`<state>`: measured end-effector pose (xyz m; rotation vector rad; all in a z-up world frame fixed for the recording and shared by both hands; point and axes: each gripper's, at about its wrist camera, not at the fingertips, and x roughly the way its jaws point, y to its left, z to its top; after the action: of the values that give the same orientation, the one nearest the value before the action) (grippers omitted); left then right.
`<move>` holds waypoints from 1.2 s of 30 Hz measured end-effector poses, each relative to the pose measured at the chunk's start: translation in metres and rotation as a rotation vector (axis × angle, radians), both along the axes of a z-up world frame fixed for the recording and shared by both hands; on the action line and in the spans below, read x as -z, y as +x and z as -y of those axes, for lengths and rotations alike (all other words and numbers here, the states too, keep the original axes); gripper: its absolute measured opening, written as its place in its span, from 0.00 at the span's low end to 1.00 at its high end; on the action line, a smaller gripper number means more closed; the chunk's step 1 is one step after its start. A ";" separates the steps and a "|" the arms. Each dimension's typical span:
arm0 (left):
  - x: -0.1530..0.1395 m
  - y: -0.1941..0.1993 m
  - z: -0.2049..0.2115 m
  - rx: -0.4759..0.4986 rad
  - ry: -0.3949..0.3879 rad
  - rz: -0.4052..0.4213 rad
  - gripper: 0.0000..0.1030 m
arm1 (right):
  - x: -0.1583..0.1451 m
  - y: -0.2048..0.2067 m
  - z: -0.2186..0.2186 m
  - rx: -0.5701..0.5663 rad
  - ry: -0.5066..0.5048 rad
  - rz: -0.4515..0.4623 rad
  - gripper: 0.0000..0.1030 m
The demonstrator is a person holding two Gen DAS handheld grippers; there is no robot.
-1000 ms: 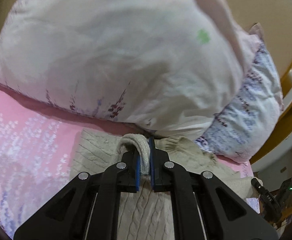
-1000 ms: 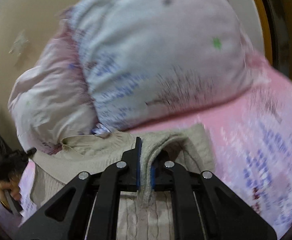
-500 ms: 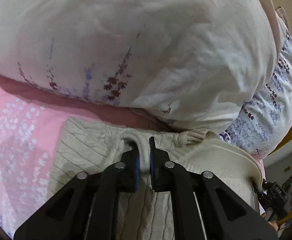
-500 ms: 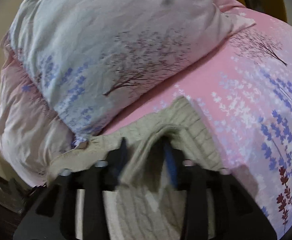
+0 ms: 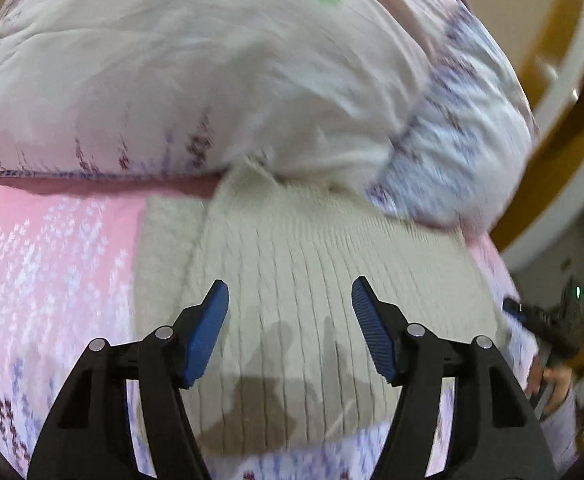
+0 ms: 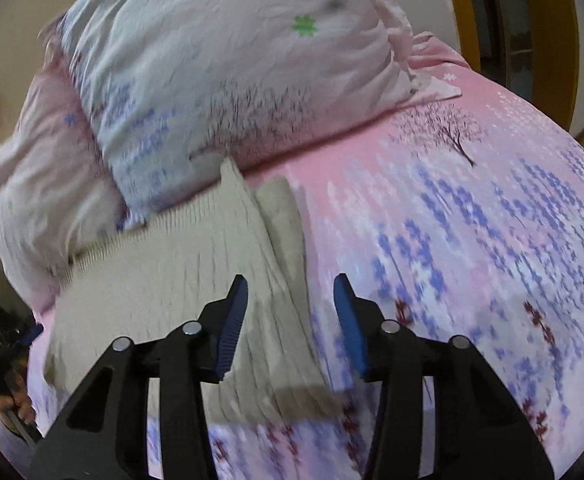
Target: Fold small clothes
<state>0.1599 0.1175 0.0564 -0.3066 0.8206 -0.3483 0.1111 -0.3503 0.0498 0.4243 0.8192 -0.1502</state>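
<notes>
Both grippers released one beige sweater (image 5: pixel 292 272), left gripper (image 5: pixel 289 320) fingers opening, right gripper (image 6: pixel 290 316) fingers closing, two pillows (image 6: pixel 219 80).

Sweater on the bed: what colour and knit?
Beige sweater, ribbed cable knit; clearest in the left wrist view.

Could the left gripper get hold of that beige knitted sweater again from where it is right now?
Probably yes. The left gripper hovers just over the sweater, its jaws opening with nothing pinched between them. The pillow only overlaps the sweater's far edge, so the near knit lies uncovered.
</notes>
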 end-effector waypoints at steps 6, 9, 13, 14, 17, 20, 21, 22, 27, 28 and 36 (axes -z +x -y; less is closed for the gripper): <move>0.017 -0.011 0.004 0.031 0.034 -0.033 0.63 | 0.014 -0.011 -0.003 -0.018 -0.003 -0.055 0.39; 0.027 -0.009 0.003 0.027 0.039 -0.070 0.62 | 0.019 -0.012 -0.007 -0.051 0.027 -0.052 0.17; 0.031 -0.012 0.004 0.023 0.051 -0.077 0.59 | 0.010 -0.018 -0.010 -0.057 0.002 -0.010 0.07; 0.031 -0.013 0.002 0.020 0.050 -0.079 0.58 | 0.006 -0.022 -0.009 -0.053 0.017 0.009 0.07; 0.032 -0.017 -0.001 0.008 0.038 -0.087 0.51 | -0.003 -0.033 -0.008 -0.044 0.039 0.047 0.07; 0.032 -0.025 -0.009 -0.023 0.019 -0.079 0.44 | -0.005 -0.037 -0.010 -0.048 0.033 0.047 0.07; 0.031 -0.027 -0.012 -0.033 0.005 -0.078 0.44 | -0.004 -0.037 -0.009 -0.047 0.028 0.039 0.07; 0.029 -0.030 -0.017 -0.047 -0.014 -0.073 0.44 | -0.002 -0.036 -0.009 -0.046 0.028 0.032 0.07; 0.016 -0.038 -0.034 -0.087 0.024 -0.029 0.44 | 0.007 -0.031 -0.007 -0.044 0.045 0.008 0.07; 0.016 -0.037 -0.035 -0.093 0.029 -0.032 0.44 | 0.007 -0.031 -0.007 -0.046 0.046 0.007 0.07; 0.035 -0.023 -0.035 -0.086 0.055 -0.102 0.39 | 0.013 -0.028 -0.007 -0.058 0.052 -0.023 0.22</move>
<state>0.1368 0.1525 0.0216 -0.3094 0.9123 -0.2303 0.0836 -0.3433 0.0371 0.4476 0.8586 -0.0803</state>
